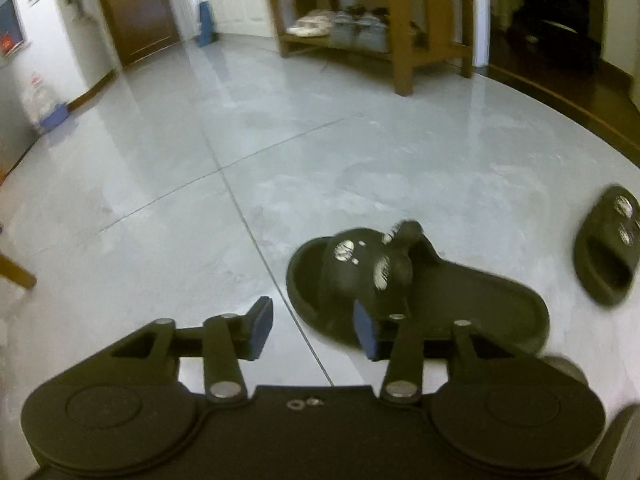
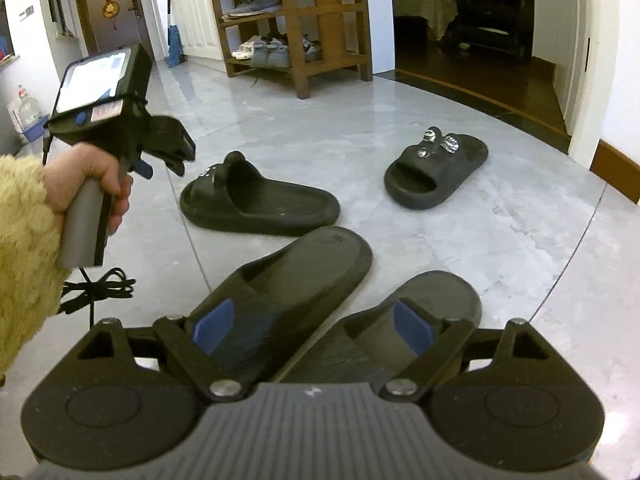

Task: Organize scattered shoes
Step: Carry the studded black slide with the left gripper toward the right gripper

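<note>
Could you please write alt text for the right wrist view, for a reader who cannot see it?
The open right tool hovers over two plain dark slippers lying side by side on a grey tiled floor. Beyond lie two decorated dark slippers, apart from each other. At left, a hand holds the left tool; a wooden shoe rack stands behind.

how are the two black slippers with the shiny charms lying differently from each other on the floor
1. The near charm slipper lies by the left gripper; the far charm slipper lies off to the right, apart from both grippers.
2. The near slipper's open heel end points right in the right wrist view; the far slipper's toe opening faces the camera, lower left.
3. The near slipper's charms are mostly hidden; the far slipper's show plainly.

Both are black, upright, on the grey floor.
</note>
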The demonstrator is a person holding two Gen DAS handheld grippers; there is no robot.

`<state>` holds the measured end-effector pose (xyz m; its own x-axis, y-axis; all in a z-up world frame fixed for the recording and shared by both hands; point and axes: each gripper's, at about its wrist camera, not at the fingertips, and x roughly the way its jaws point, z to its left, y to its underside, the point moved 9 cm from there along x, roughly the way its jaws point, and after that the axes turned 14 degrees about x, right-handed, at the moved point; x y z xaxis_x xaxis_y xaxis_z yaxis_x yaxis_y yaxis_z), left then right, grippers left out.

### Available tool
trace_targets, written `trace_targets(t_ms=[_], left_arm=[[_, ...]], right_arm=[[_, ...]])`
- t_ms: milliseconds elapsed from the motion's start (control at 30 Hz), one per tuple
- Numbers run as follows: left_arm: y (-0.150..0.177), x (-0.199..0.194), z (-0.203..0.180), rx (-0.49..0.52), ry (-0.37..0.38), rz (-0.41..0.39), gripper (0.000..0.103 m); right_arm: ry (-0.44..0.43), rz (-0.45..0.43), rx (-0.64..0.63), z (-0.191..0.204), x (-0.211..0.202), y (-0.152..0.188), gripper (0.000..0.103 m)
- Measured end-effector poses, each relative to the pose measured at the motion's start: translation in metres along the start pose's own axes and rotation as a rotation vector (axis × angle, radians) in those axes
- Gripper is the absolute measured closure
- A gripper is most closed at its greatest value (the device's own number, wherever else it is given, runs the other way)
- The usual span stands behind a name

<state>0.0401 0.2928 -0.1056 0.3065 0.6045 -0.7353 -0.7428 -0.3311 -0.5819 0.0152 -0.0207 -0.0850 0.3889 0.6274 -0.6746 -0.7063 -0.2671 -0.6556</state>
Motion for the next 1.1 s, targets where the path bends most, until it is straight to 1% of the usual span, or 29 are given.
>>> trace_targets(t_ms=[33, 67, 133, 233, 333, 400, 500, 533, 600, 733, 833, 933, 1100], left_arm=[[0.002, 0.0, -0.005, 0.021, 0.031, 0.006, 0.044], [0.005, 0.0, -0.01, 0.039, 0.071, 0.017, 0.043], [0.01, 0.002, -0.011, 0.064, 0.123, 0.031, 0.043], [0.016, 0.002, -0.004, 0.104, 0.128, 0.035, 0.042], [0.023, 0.009, 0.019, 0.126, 0.152, 0.064, 0.041], [0.032, 0.011, 0.036, 0.112, 0.166, 0.076, 0.041], [0.043, 0.02, 0.054, 0.12, 0.164, 0.089, 0.041], [0.046, 0.024, 0.059, 0.13, 0.16, 0.093, 0.04], [0.048, 0.035, 0.061, 0.182, 0.153, 0.089, 0.04], [0.045, 0.059, 0.056, 0.24, 0.171, 0.118, 0.04], [0.039, 0.078, 0.052, 0.241, 0.201, 0.149, 0.04], [0.032, 0.091, 0.052, 0.213, 0.216, 0.153, 0.04], [0.027, 0.113, 0.055, 0.167, 0.186, 0.164, 0.04]], right_arm=[[-0.012, -0.004, 0.005, 0.001, 0.0, -0.001, 0.014], [-0.026, -0.008, 0.011, 0.002, 0.0, -0.001, 0.014], [-0.052, -0.021, 0.028, 0.005, 0.002, -0.006, 0.014], [-0.111, -0.029, 0.057, 0.014, 0.009, -0.016, 0.014], [-0.212, -0.033, 0.025, 0.036, 0.026, -0.032, 0.014], [-0.26, -0.021, 0.005, 0.052, 0.043, -0.044, 0.014], [-0.294, 0.016, 0.012, 0.074, 0.082, -0.063, 0.014], [-0.288, 0.035, 0.016, 0.085, 0.105, -0.072, 0.014], [-0.279, 0.045, 0.005, 0.102, 0.136, -0.082, 0.014], [-0.235, 0.037, -0.016, 0.123, 0.174, -0.091, 0.014], [-0.178, 0.052, 0.008, 0.134, 0.207, -0.096, 0.014], [-0.135, 0.076, 0.04, 0.138, 0.23, -0.097, 0.015], [-0.093, 0.09, 0.033, 0.143, 0.25, -0.091, 0.015]])
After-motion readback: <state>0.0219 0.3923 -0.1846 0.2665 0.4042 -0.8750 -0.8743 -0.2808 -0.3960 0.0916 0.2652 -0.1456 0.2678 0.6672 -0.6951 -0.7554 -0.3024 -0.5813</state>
